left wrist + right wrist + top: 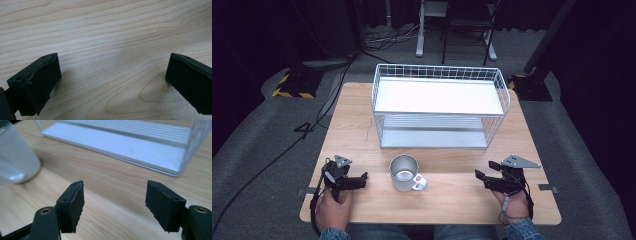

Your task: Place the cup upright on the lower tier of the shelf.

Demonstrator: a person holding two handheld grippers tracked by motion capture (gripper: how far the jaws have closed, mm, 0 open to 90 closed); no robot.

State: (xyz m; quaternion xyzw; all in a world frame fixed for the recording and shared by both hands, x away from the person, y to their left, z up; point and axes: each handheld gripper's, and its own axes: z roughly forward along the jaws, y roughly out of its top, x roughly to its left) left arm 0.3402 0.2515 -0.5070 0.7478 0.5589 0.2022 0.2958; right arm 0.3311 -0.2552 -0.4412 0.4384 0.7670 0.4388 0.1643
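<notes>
Now | one upright silver metal mug (404, 172), handle toward bench's right front corner | one white wire basket (439, 106) | my left claw (360, 180) and right claw (484, 175) both gaping, empty.

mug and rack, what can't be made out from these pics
- Mug: in the high view its far outer wall hides behind its own body; in the right gripper view it is blurred and cut off by the left edge.
- Wire rack: in the high view the upper shelf covers the back of the lower shelf; in the right gripper view the top edge cuts the rack off.
</notes>
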